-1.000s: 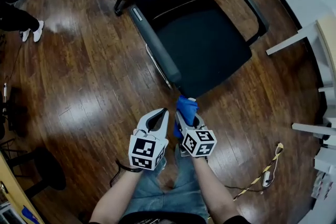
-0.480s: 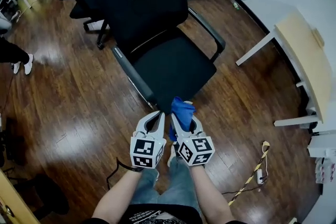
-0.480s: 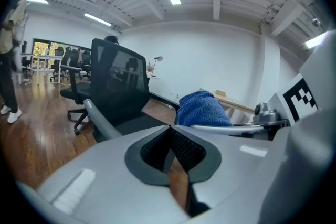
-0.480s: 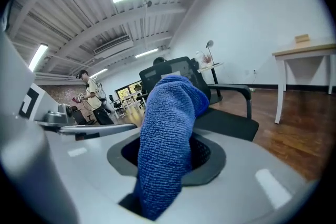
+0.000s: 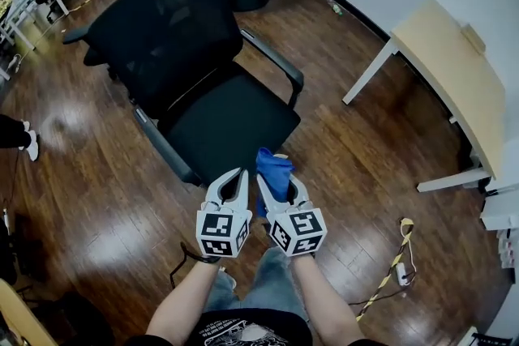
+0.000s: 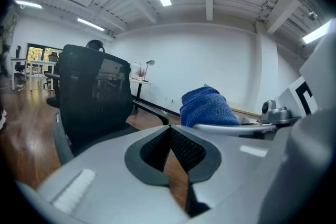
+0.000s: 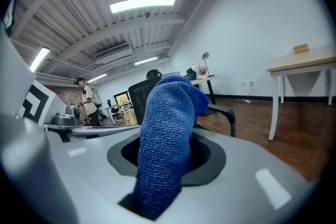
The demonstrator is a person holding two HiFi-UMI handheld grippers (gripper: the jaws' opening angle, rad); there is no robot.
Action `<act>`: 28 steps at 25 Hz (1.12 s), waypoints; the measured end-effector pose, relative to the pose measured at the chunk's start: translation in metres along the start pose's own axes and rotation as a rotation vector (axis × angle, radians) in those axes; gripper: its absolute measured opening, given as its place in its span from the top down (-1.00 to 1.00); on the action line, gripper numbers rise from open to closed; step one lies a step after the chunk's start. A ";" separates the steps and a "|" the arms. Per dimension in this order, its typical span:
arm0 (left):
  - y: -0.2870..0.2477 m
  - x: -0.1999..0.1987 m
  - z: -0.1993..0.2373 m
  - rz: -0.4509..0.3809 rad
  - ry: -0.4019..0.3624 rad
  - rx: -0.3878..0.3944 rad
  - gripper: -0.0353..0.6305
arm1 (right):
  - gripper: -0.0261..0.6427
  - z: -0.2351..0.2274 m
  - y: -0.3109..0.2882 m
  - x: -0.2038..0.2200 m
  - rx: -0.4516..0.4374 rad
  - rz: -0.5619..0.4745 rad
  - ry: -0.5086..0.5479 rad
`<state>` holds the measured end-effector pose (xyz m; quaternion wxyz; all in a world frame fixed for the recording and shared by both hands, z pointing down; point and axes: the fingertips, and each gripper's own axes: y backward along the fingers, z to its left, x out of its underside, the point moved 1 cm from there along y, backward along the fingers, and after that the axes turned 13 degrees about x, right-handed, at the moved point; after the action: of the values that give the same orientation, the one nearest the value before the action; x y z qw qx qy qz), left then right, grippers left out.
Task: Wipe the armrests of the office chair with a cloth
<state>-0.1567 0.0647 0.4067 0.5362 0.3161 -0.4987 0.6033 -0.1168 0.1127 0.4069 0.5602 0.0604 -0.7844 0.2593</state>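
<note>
1. Our right gripper (image 5: 280, 184) clamps the cloth (image 5: 274, 164), bunched forward for wiping
2. Our left gripper (image 5: 240, 174) is pinched closed, empty, idle beside it
3. We face the chair (image 5: 231, 130) at 12 o'clock, armrests (image 5: 166, 148) not yet touched

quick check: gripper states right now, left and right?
Left gripper: closed, jaws together, nothing between them.
Right gripper: closed on the blue cloth.
</note>
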 end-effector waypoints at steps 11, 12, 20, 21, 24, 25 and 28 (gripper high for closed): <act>-0.139 -0.050 -0.055 -0.010 -0.013 -0.059 0.88 | 0.50 -0.127 -0.028 -0.068 -0.094 0.023 0.048; -0.149 -0.054 -0.056 -0.014 -0.014 -0.063 0.88 | 0.50 -0.136 -0.032 -0.073 -0.100 0.027 0.060; -0.222 -0.078 -0.039 -0.050 0.009 -0.089 0.88 | 0.50 -0.184 -0.083 -0.101 -0.134 0.050 0.116; -0.230 -0.081 -0.035 -0.055 0.015 -0.090 0.88 | 0.50 -0.188 -0.092 -0.104 -0.139 0.054 0.124; -0.252 -0.089 -0.018 -0.065 0.036 -0.094 0.88 | 0.50 -0.193 -0.119 -0.113 -0.149 0.066 0.143; -0.258 -0.092 -0.010 -0.065 0.039 -0.099 0.88 | 0.50 -0.194 -0.129 -0.116 -0.153 0.071 0.151; -0.273 -0.100 0.013 -0.058 0.036 -0.122 0.88 | 0.50 -0.192 -0.157 -0.123 -0.177 0.089 0.169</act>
<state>0.1269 -0.0006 0.3910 0.5805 0.2863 -0.5154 0.5616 0.1518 0.0448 0.3941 0.6155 -0.0461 -0.7560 0.2179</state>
